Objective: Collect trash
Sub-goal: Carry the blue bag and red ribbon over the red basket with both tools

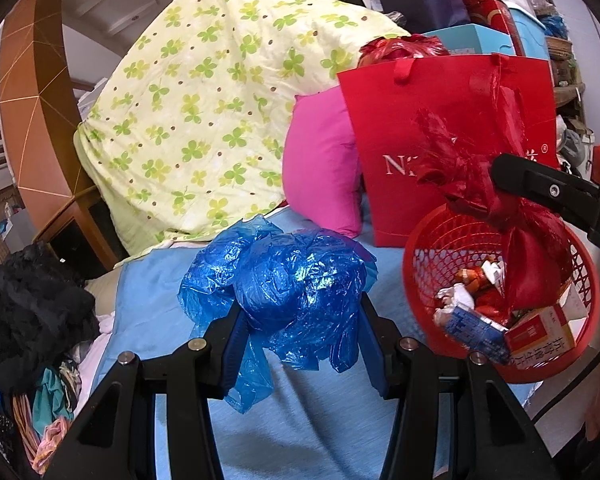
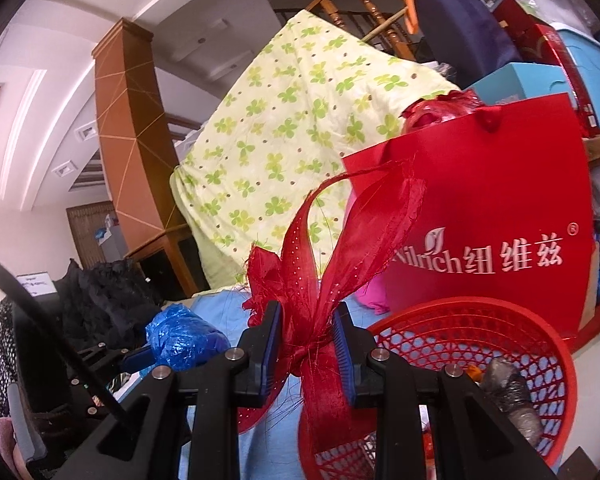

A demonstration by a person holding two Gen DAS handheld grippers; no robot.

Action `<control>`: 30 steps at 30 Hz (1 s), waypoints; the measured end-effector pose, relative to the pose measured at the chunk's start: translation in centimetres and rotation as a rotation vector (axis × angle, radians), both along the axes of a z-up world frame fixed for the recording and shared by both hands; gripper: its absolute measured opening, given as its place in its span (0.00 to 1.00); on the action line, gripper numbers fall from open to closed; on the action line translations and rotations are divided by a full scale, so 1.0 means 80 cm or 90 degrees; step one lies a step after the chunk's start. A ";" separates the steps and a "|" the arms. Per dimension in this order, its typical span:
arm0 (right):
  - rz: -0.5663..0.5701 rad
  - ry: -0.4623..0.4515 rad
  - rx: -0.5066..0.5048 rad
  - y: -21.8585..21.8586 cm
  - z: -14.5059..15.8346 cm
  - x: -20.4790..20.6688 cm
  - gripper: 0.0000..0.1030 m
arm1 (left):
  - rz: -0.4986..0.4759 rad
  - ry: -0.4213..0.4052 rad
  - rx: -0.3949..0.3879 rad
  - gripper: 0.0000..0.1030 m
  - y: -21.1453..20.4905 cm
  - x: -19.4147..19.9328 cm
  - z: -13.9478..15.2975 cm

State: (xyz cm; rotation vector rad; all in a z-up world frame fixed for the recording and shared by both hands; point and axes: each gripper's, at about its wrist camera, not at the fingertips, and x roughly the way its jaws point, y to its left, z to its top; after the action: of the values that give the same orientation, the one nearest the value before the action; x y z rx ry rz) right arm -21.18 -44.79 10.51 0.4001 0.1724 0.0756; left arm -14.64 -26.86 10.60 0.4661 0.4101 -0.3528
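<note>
My left gripper [image 1: 300, 312] is shut on a crumpled blue plastic bag [image 1: 288, 276], held above the light blue bed sheet [image 1: 300, 420]; the bag also shows in the right wrist view [image 2: 182, 338]. My right gripper [image 2: 308, 344] is shut on the knot of a red gauze pouch [image 2: 324, 400], which hangs over the red mesh basket [image 2: 480, 320]. In the left wrist view the pouch [image 1: 536, 264] hangs inside the basket [image 1: 428, 240], held by the right gripper's finger [image 1: 540, 188]. The basket holds cartons and wrappers [image 1: 540, 332].
A red paper gift bag [image 1: 440, 128] stands behind the basket, a pink pillow [image 1: 320, 164] beside it, and a clover-print quilt [image 1: 204, 112] at the back. Dark clothes [image 1: 28, 308] pile at the left. Boxes and bags stack at the back right.
</note>
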 end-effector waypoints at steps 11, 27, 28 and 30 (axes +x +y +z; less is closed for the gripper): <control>-0.023 -0.013 0.013 -0.015 0.000 -0.014 0.27 | -0.035 -0.012 0.002 0.51 -0.024 -0.014 0.009; -0.078 -0.008 0.040 -0.051 -0.009 -0.033 0.27 | -0.076 -0.006 0.000 0.52 -0.059 -0.028 0.009; -0.081 -0.009 0.042 -0.053 -0.009 -0.034 0.27 | -0.080 -0.005 0.000 0.52 -0.061 -0.029 0.009; -0.087 -0.008 0.046 -0.055 -0.010 -0.037 0.27 | -0.086 -0.005 0.000 0.52 -0.066 -0.031 0.009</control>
State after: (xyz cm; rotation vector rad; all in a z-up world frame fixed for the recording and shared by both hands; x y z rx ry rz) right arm -24.17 -49.18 9.73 0.4823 0.1295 -0.0496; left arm -17.15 -32.15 11.36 0.4957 0.3714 -0.4813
